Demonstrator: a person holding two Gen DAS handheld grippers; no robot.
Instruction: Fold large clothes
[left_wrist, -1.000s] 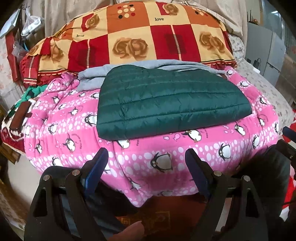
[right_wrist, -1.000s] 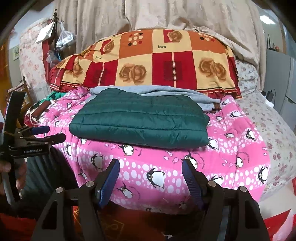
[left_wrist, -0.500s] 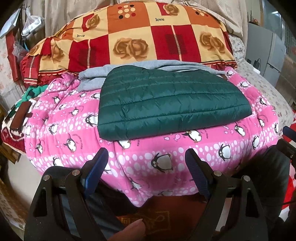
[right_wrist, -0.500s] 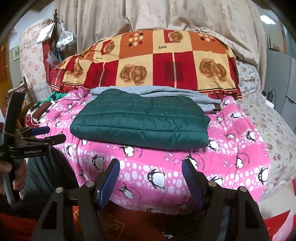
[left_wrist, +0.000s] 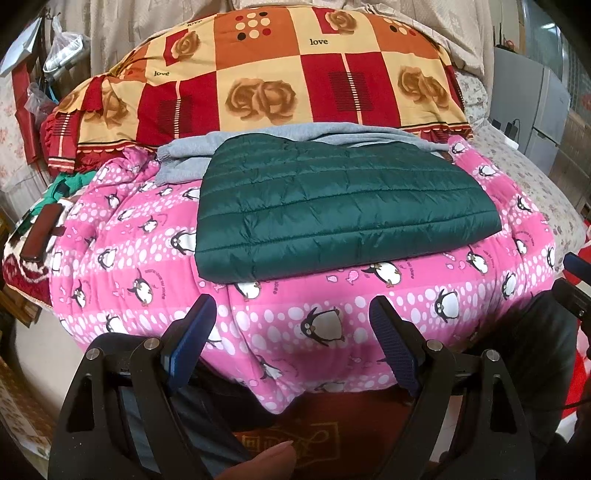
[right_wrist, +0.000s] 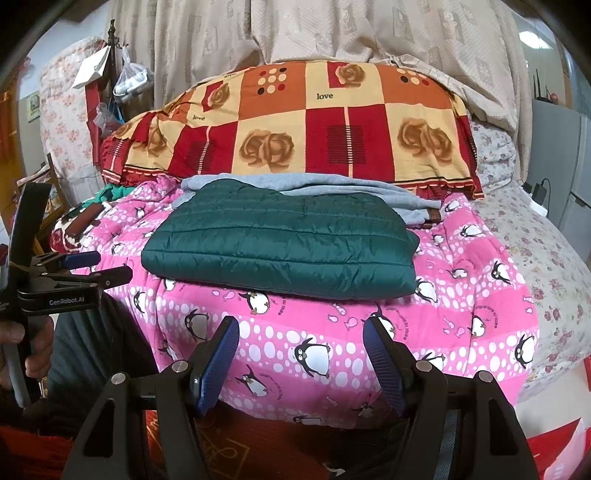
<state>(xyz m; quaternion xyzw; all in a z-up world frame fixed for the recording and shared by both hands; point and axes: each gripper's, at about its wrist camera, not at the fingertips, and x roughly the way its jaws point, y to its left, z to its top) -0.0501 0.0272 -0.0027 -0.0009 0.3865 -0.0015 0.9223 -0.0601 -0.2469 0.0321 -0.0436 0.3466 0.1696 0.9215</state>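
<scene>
A dark green quilted jacket (left_wrist: 340, 206) lies folded into a flat rectangle on a pink penguin quilt (left_wrist: 295, 325); it also shows in the right wrist view (right_wrist: 284, 243). A folded grey garment (left_wrist: 192, 158) lies behind and partly under it, also in the right wrist view (right_wrist: 332, 186). My left gripper (left_wrist: 291, 314) is open and empty, held back from the quilt's near edge. My right gripper (right_wrist: 301, 332) is open and empty, also short of the quilt. The left gripper (right_wrist: 98, 266) shows at the left of the right wrist view.
A red, orange and cream patchwork quilt (left_wrist: 295, 74) is piled behind the clothes. Beige curtains (right_wrist: 314, 33) hang at the back. A dark brown object (left_wrist: 40, 236) lies at the quilt's left. A floral sheet (right_wrist: 535, 240) covers the bed on the right.
</scene>
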